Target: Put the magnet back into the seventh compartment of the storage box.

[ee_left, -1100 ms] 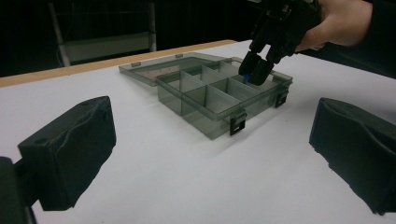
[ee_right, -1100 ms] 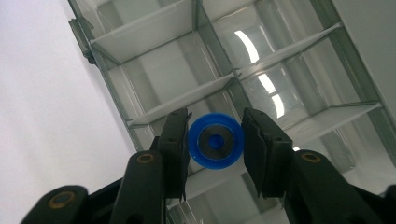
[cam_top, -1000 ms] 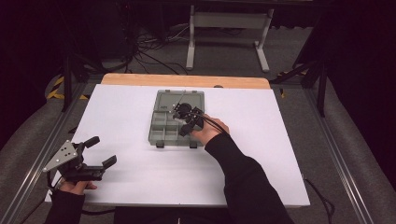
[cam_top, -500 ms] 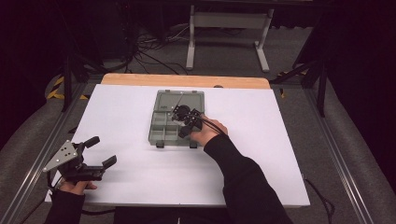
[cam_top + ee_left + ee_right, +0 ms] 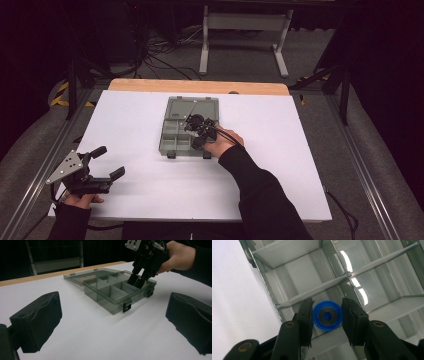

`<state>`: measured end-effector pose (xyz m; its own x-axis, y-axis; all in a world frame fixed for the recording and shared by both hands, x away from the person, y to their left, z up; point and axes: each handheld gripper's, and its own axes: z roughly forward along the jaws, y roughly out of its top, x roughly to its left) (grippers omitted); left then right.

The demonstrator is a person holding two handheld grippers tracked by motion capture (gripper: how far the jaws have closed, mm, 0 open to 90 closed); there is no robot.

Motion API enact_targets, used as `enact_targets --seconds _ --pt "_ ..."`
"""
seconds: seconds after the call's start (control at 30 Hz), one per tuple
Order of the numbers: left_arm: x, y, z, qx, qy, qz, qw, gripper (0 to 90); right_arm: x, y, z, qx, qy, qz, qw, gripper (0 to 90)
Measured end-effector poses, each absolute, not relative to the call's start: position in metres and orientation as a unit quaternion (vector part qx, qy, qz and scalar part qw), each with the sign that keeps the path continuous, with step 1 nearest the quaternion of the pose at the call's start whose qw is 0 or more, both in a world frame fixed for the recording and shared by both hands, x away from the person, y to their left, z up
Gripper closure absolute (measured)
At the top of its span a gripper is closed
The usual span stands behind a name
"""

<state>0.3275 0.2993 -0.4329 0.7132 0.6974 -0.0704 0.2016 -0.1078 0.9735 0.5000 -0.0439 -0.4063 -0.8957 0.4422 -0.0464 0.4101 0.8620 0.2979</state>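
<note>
— Near the middle of the surface (image 5: 300, 165), what is the right hand-held gripper (image 5: 327, 315) doing?

— It dips into the box (image 5: 172, 142), an open grey case with its lid laid flat toward the far edge. Its jaws stand either side of a blue disc (image 5: 327, 315) that lies in a compartment by the box's near wall. They are narrow but not clamped; a slight gap shows on each side of the disc.

— How would that disc handle?

— It looks like a small plastic ring with a metal washer at its centre, so probably light, stiff and smooth. Its round rim could slip sideways out of flat pads. The likely best hold is across its widest part, pads square on opposite edges, with the tips low beside it.

— Any hazards?

— The dividers are thin and close by, so a jaw could snag one and drag the light box.

— And the left hand-held gripper (image 5: 102, 162)?

— It rests near the surface's near left corner, jaws wide apart and empty, well apart from the box.
</note>
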Motion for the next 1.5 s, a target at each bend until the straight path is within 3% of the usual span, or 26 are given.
enact_targets --seconds 0.33,0.8,0.93,1.5 --pt "0.328 0.300 -0.433 0.716 0.314 0.208 0.588 1.0 0.494 -0.044 -0.399 0.218 0.963 0.140 0.077 53.4" --pt "0.329 0.298 -0.433 0.714 0.315 0.209 0.589 1.0 0.479 -0.065 -0.361 0.243 0.941 0.217 0.087 20.4" --pt "0.329 0.298 -0.433 0.715 0.315 0.209 0.589 1.0 0.473 -0.069 -0.355 0.242 0.938 0.233 0.088 15.3" --pt "0.329 0.298 -0.433 0.715 0.315 0.209 0.588 1.0 0.448 -0.086 -0.339 0.223 0.930 0.275 0.100 7.9"
